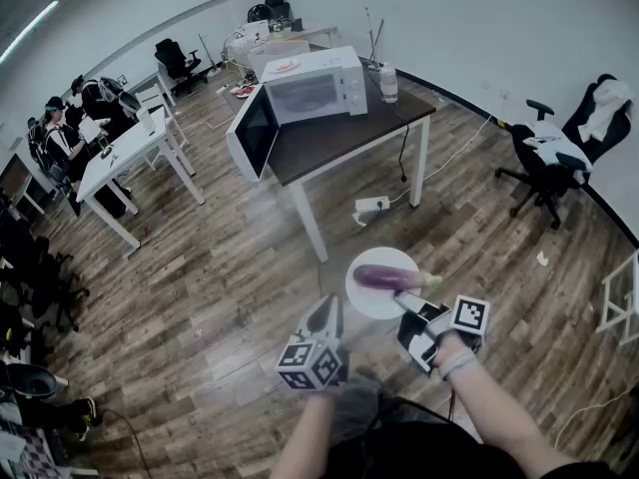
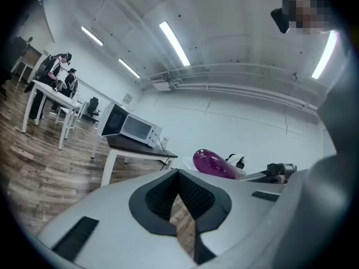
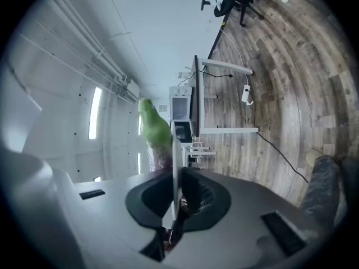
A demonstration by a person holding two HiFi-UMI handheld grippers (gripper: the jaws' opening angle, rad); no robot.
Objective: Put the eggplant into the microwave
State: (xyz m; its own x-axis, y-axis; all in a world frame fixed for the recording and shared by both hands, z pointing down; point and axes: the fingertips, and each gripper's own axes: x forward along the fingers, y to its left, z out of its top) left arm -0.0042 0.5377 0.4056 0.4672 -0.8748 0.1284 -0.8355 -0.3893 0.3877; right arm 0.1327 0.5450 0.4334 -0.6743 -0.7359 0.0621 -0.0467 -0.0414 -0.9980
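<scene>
A purple eggplant (image 1: 389,278) with a green stem lies on a small white plate (image 1: 371,302), held above the wooden floor. My right gripper (image 1: 407,305) is shut on the plate's near rim. In the right gripper view the plate (image 3: 175,167) shows edge-on between the jaws, with the eggplant's stem (image 3: 152,129) beyond it. My left gripper (image 1: 324,317) is shut and empty, just left of the plate; its view shows the eggplant (image 2: 210,162) to the right. The white microwave (image 1: 310,86) stands on a dark table (image 1: 339,138) farther ahead, its door (image 1: 252,133) swung open.
A bottle (image 1: 388,83) stands right of the microwave. A power strip (image 1: 371,206) and cables lie under the table. An office chair (image 1: 551,158) is at the right, and white desks (image 1: 125,163) with seated people at the left. Wooden floor lies between me and the table.
</scene>
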